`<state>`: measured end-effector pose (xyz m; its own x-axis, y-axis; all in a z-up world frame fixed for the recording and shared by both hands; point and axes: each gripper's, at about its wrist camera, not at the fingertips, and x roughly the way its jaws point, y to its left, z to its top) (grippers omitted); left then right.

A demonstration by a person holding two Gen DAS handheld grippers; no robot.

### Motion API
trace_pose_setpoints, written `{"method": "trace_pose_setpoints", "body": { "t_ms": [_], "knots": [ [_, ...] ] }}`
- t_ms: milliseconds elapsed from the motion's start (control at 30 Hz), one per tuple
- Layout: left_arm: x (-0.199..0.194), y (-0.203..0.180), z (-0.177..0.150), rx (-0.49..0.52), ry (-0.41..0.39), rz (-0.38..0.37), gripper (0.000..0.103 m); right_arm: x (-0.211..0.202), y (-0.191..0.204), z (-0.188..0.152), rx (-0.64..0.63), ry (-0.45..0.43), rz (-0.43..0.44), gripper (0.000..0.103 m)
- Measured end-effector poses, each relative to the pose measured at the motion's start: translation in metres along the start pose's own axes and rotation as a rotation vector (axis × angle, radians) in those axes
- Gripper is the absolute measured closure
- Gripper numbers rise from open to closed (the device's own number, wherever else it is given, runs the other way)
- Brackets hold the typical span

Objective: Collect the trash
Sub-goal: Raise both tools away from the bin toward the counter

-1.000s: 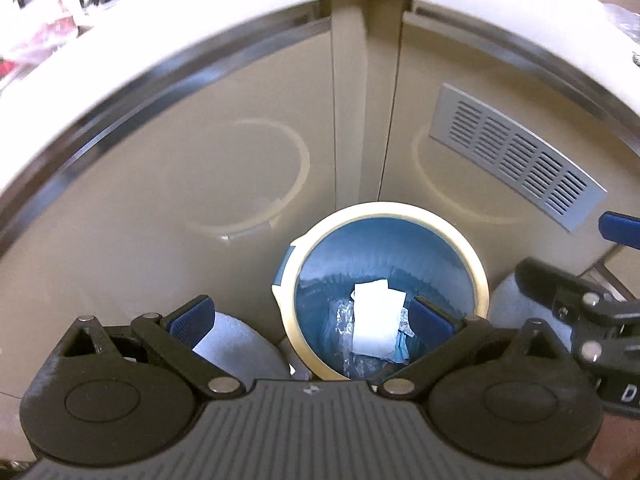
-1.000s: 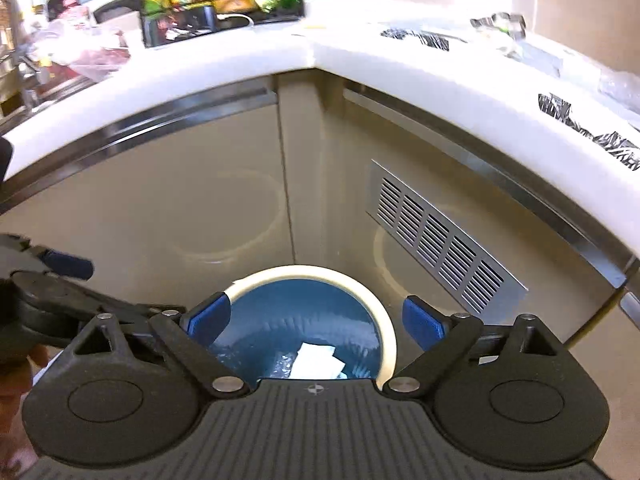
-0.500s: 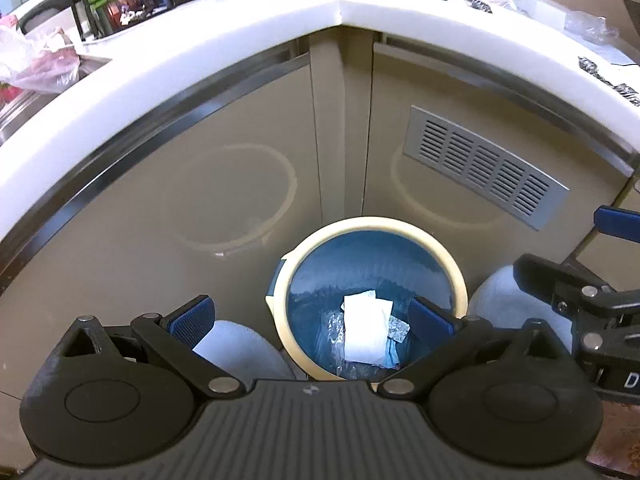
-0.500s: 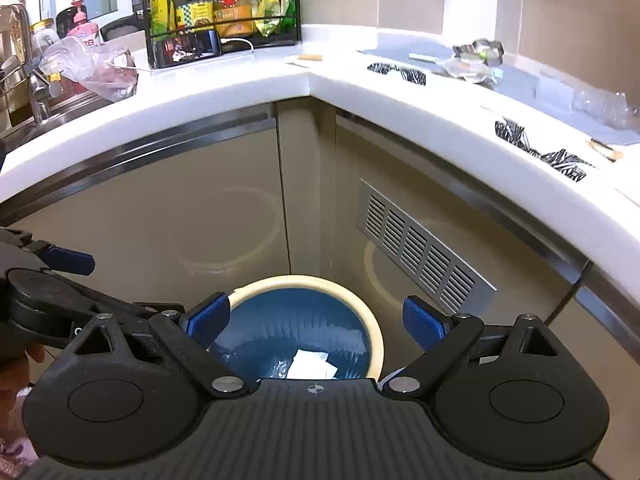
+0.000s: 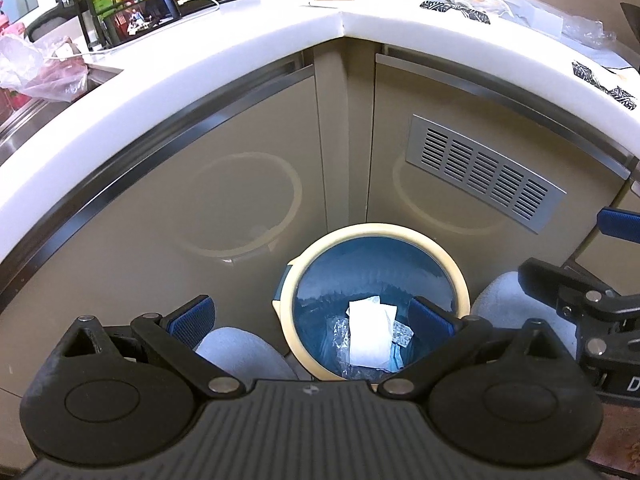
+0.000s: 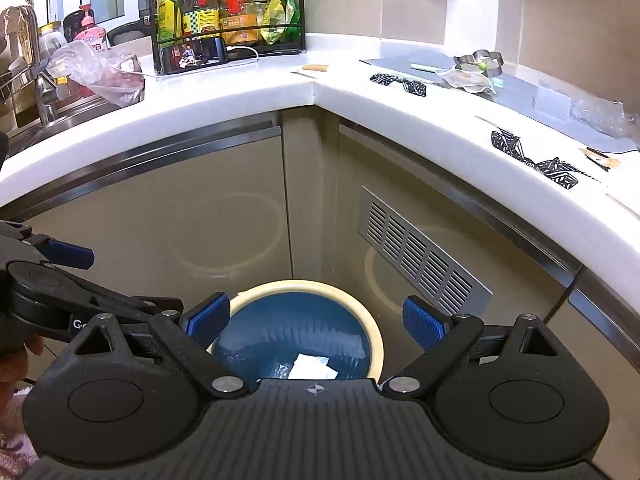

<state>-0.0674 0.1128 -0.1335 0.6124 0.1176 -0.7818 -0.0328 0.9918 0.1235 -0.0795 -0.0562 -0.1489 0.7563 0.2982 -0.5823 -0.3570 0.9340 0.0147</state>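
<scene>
While both grippers hang empty, jaws wide apart, over the bin (image 5: 374, 240).
Left gripper (image 5: 312, 316) view shows white paper (image 5: 370, 338) whole; right gripper (image 6: 316, 318) view adds countertop wrappers (image 6: 532, 156) at 2 o'clock.
</scene>
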Motion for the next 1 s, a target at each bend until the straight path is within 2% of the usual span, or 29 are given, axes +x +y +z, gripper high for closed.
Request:
{"method": "trace_pose_setpoints", "body": {
  "t_ms": [567, 1000],
  "knots": [
    [0.010, -0.004, 0.010, 0.042, 0.069, -0.029, 0.000, 0.008, -0.005, 0.009, -0.003, 0.013, 0.003, 0.009],
    [0.007, -0.001, 0.039, -0.010, 0.103, -0.098, 0.000, 0.011, -0.019, 0.042, 0.001, -0.033, 0.007, 0.009]
  ]
}}
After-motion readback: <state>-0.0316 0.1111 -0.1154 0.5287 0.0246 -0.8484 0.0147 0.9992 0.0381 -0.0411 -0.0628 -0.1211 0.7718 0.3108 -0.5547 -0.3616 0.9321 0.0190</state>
